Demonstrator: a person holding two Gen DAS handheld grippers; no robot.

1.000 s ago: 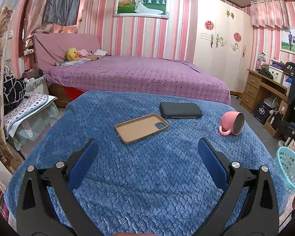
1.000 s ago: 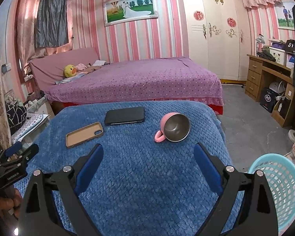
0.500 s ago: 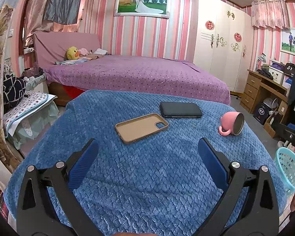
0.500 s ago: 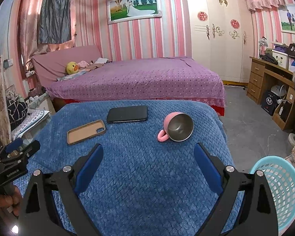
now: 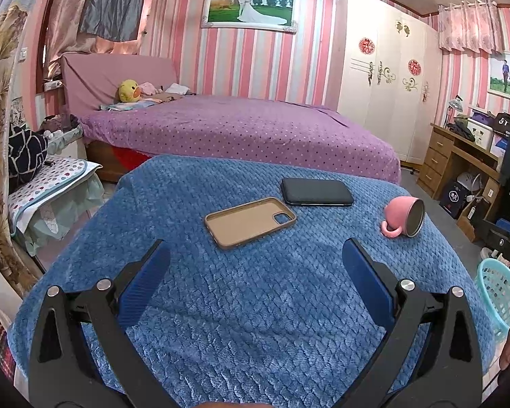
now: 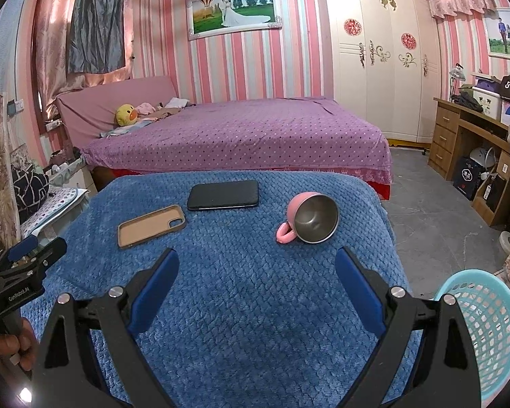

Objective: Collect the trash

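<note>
A blue blanket covers the table (image 5: 255, 306) (image 6: 248, 323). On it lie a tan phone case (image 5: 250, 221) (image 6: 151, 226), a black phone (image 5: 316, 192) (image 6: 223, 194) and a pink mug on its side (image 5: 404, 217) (image 6: 311, 217). A turquoise mesh basket (image 6: 486, 326) (image 5: 499, 289) stands on the floor at the table's right. My left gripper (image 5: 255, 272) is open and empty above the near blanket. My right gripper (image 6: 256, 275) is open and empty, short of the mug. No trash item shows on the blanket.
A purple bed (image 5: 238, 129) lies behind the table. A wooden desk (image 6: 469, 142) and a white wardrobe (image 6: 384, 61) stand at the right. A chair with a dotted cushion (image 5: 47, 183) is at the left. The left gripper also shows in the right wrist view (image 6: 20, 265).
The right wrist view has shifted slightly, with the table objects a little further right in frame. The left gripper has barely moved. Both grippers stay open.
</note>
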